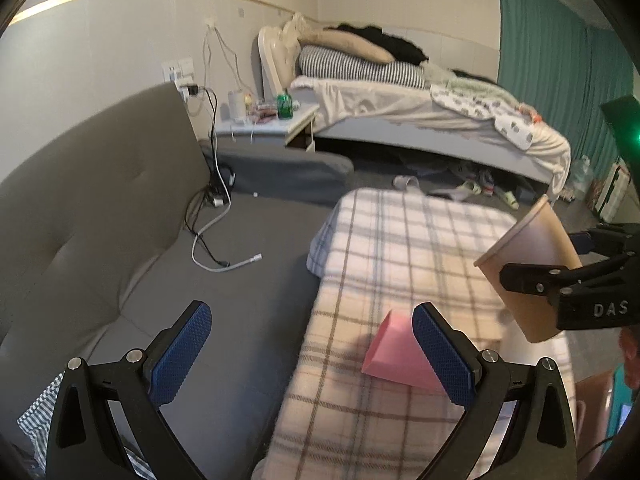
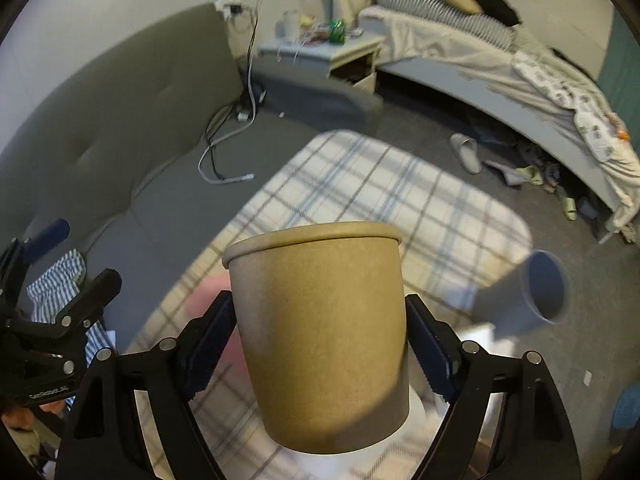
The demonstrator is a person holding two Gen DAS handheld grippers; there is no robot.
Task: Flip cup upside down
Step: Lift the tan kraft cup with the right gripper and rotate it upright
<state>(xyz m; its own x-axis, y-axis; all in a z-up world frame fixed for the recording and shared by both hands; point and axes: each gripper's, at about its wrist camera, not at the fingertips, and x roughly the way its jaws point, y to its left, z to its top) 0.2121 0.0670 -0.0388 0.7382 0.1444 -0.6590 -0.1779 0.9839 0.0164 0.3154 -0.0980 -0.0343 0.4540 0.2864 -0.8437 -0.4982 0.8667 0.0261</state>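
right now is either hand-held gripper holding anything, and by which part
The right hand-held gripper clamps the brown paper cup by its side wall, about mid-height. The left hand-held gripper is open and holds nothing.

A cream, brown and blue plaid blanket [image 1: 400,248] covers the counter ahead of both claws. A pink paper cup [image 1: 394,350] lies on its side on it, just in front of the left claw's right finger. A grey cup [image 2: 532,296], blurred, lies on its side ahead and right of the right claw. Left of the claws stretches a grey padded sofa [image 1: 100,200], with white and black cables [image 1: 212,236] trailing over its seat. Farther ahead stand a white nightstand [image 1: 272,128] and an unmade bed [image 1: 440,112] with a striped pillow [image 1: 360,66]. Slippers [image 2: 466,152] lie on the floor.
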